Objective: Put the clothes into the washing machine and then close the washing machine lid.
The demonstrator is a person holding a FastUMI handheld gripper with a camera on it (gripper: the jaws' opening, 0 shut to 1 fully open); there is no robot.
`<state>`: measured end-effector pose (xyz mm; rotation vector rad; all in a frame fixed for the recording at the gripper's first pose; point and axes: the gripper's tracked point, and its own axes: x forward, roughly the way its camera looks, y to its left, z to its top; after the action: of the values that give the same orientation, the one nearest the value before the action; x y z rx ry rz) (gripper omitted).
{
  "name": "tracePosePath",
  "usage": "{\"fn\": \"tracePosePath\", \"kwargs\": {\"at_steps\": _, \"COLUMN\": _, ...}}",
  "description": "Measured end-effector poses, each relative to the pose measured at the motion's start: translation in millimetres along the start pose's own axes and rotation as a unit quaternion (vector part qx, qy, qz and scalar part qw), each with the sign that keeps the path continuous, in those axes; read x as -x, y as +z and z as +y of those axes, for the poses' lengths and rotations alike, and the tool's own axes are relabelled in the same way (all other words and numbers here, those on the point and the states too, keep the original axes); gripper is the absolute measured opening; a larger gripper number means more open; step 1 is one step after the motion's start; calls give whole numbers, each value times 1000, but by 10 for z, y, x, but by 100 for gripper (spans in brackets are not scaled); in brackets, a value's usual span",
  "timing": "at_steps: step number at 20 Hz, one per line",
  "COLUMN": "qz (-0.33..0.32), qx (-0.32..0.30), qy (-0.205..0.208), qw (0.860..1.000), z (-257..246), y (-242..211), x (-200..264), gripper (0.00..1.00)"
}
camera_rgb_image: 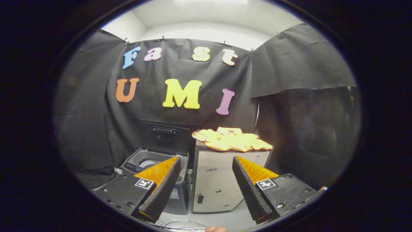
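Observation:
A crumpled yellow garment lies on top of a pale cabinet, well beyond my fingers. To the cabinet's left stands a grey top-loading washing machine with its dark lid raised upright against the cloth wall; the drum opening shows behind my left finger. My gripper is open, fingers spread wide with nothing between them, held well back from both the machine and the garment.
Black cloth walls close in the booth behind and on both sides. Thin cables lie on the pale floor in front of the machine. A fingertip of the person shows at the bottom.

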<state>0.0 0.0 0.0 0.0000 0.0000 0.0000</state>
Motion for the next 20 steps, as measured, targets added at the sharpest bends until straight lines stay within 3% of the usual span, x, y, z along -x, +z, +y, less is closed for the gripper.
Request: {"fn": "tracePosePath", "kwargs": {"at_steps": 20, "qz": 2, "qx": 0, "qy": -4, "qw": 1000, "z": 92, "y": -44, "x": 56, "gripper": 100}}
